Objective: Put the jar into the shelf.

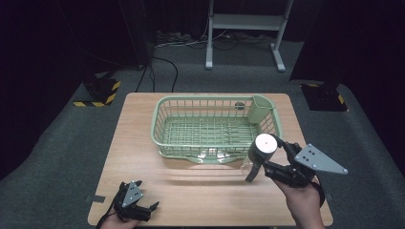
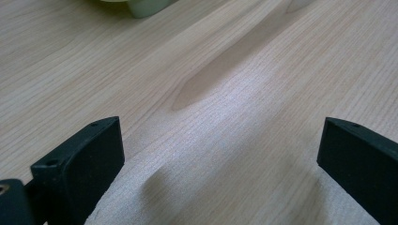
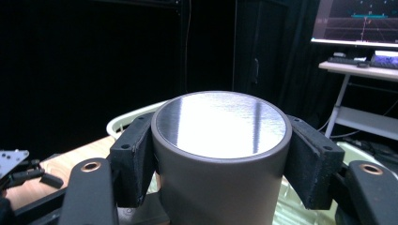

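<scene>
Right gripper clamped on the grey cup, held upside down above the worktop, just in front of the green basket. Left gripper released, low over the worktop's near edge.

The left gripper lies low at the near left, held by the left hand, its jaws wide apart with nothing between them. The right gripper, raised in the right hand, has its jaws pressed against both sides of a cylinder.
</scene>
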